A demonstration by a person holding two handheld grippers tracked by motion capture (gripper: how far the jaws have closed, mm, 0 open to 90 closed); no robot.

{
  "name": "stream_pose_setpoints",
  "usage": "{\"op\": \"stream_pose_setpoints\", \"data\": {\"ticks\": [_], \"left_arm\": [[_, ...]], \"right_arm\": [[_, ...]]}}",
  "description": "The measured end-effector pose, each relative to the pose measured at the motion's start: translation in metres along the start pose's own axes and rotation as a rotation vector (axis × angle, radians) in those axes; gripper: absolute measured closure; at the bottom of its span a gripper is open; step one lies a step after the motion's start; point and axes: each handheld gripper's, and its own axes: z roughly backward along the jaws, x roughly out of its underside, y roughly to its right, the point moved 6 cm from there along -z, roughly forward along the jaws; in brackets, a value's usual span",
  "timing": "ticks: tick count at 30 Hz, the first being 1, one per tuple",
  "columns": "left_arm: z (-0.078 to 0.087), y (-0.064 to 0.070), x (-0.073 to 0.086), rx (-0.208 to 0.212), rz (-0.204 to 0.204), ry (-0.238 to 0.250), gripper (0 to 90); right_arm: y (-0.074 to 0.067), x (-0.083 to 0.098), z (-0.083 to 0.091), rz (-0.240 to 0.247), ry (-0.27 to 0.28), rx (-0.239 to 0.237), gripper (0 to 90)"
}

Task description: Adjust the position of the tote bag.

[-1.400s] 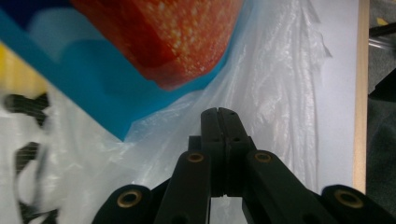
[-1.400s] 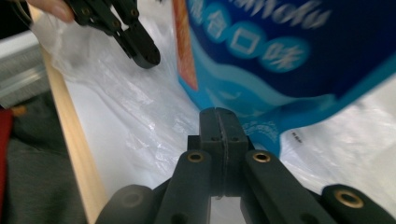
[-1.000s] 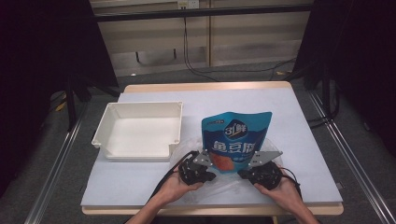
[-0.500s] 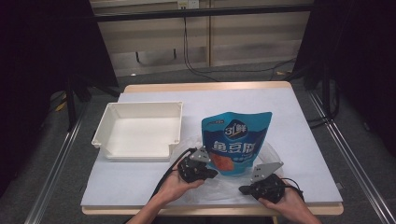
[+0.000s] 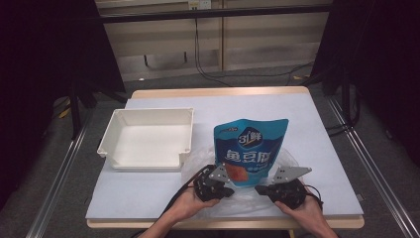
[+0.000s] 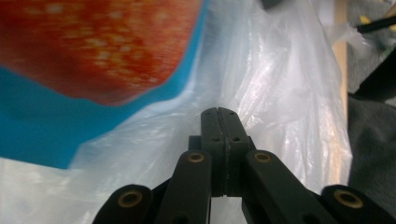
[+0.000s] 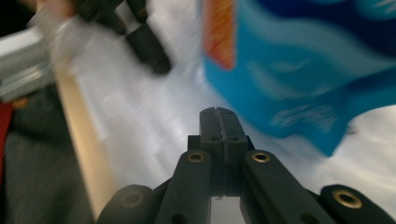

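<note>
Dark surroundings frame a pale table; near its front edge a blue snack pouch stands on a clear plastic bag. Left gripper and right gripper are closed, pinching nothing visible. Thin, slippery film probably handles best by its rim.

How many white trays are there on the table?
1. The white tray stands on the left half of the table, left of the blue snack pouch. No second tray is visible; the clear plastic bag under the pouch hides little.
</note>
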Motion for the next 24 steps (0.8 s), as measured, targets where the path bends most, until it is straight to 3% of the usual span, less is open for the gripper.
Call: {"op": "stream_pose_setpoints", "data": {"ticks": [1, 2, 4, 8, 14, 15, 16, 19, 24], "left_arm": [[0.002, 0.002, 0.0, 0.027, -0.012, -0.022, 90.0], [0.0, 0.003, 0.0, 0.005, -0.009, -0.005, 90.0], [0.001, 0.004, 0.0, 0.01, -0.026, -0.016, 90.0], [0.0, 0.003, 0.0, 0.013, -0.014, -0.004, 90.0], [0.002, 0.002, 0.002, 0.038, -0.013, -0.017, 90.0], [0.004, 0.001, 0.002, -0.01, -0.013, -0.047, 90.0], [0.0, 0.002, 0.001, 0.025, 0.003, 0.018, 90.0], [0.001, 0.001, 0.002, 0.035, 0.006, 0.001, 90.0], [0.002, -0.002, 0.002, 0.022, 0.028, 0.017, 89.2]], "right_arm": [[0.003, -0.001, -0.001, -0.013, 0.003, 0.024, 90.0], [0.007, -0.002, -0.002, -0.023, 0.001, 0.041, 90.0], [0.013, 0.0, -0.007, -0.036, -0.016, 0.075, 90.0], [0.017, 0.011, -0.018, -0.044, -0.078, 0.079, 90.0], [0.005, 0.017, -0.011, -0.023, -0.081, 0.011, 90.0], [0.003, 0.018, -0.01, -0.015, -0.084, 0.004, 90.0], [0.002, 0.018, -0.009, -0.005, -0.084, 0.004, 90.0], [0.005, 0.016, -0.007, -0.022, -0.055, 0.015, 90.0], [0.019, 0.001, 0.009, -0.105, 0.123, -0.019, 90.0]]}}
